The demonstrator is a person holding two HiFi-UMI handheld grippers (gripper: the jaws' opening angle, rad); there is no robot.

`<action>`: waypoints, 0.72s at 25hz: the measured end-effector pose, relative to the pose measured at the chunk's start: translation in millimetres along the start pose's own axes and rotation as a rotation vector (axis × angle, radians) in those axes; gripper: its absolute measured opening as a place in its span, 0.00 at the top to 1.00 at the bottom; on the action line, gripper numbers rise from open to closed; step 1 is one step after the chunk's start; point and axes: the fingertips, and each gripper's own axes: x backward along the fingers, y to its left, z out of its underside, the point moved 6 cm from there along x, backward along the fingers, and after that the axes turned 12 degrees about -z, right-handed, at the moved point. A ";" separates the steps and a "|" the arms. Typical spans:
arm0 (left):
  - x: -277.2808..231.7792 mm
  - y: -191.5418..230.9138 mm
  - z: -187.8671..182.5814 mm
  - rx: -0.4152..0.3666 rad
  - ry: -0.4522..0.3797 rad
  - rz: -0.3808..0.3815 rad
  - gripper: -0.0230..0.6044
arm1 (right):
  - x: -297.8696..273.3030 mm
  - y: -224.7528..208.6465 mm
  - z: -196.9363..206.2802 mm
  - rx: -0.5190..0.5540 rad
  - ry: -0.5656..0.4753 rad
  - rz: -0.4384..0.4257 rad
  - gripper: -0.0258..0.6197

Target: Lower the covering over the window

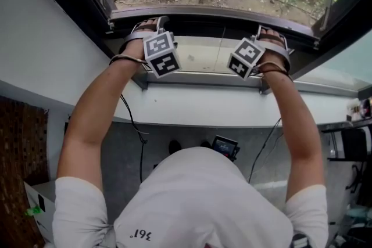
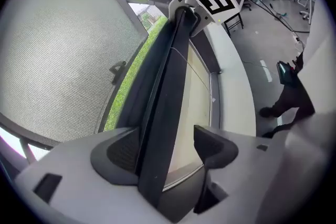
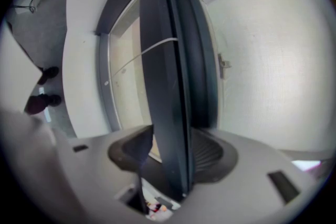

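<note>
Reaching out to the window in the head view, the person is holding the left tongs [image 1: 152, 25] and the right tongs [image 1: 268, 32] well apart along the dark rail [image 1: 200, 25] that is running across the opening, just above a cream panel [image 1: 195, 56] and a grey frame [image 1: 203, 79]. I am taking that rail for the covering's pull bar, and it is sitting low, near the white sill [image 1: 192, 104]. Neither pair is clamping it, so closing both together and moving both ends at one pace is looking like the way to keep the bar level and free of jamming. In the left gripper view the tongs are standing wide: the rail, a slim, smooth, matte-black blade, is lying against the textured pad [image 2: 118, 152] while the far pad [image 2: 212, 144] is standing clear, so centring it before squeezing is seeming wise. Beyond it the sash pane [image 2: 58, 60] is showing a fine woven grain. In the right gripper view those tongs are also standing wide around the same rail, which is leaning on the ribbed pad [image 3: 210, 152] with a sliver of gap opposite. A thin pale cord [image 3: 157, 45] is crossing the bar and is better left outside the grip.
</note>
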 end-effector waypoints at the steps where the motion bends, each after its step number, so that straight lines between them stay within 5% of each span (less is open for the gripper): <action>1: 0.3 1.1 -1.1 0.011 0.001 0.013 0.44 | -0.3 -0.7 -0.2 -0.008 -0.009 0.002 0.62; 5: 0.8 1.9 -2.0 0.045 -0.011 0.022 0.44 | 0.2 -3.5 -2.2 -0.020 -0.020 -0.002 0.62; 18: 2.6 -0.3 1.1 -0.029 -0.014 -0.001 0.44 | 2.8 -4.0 -0.6 -0.022 -0.057 0.001 0.62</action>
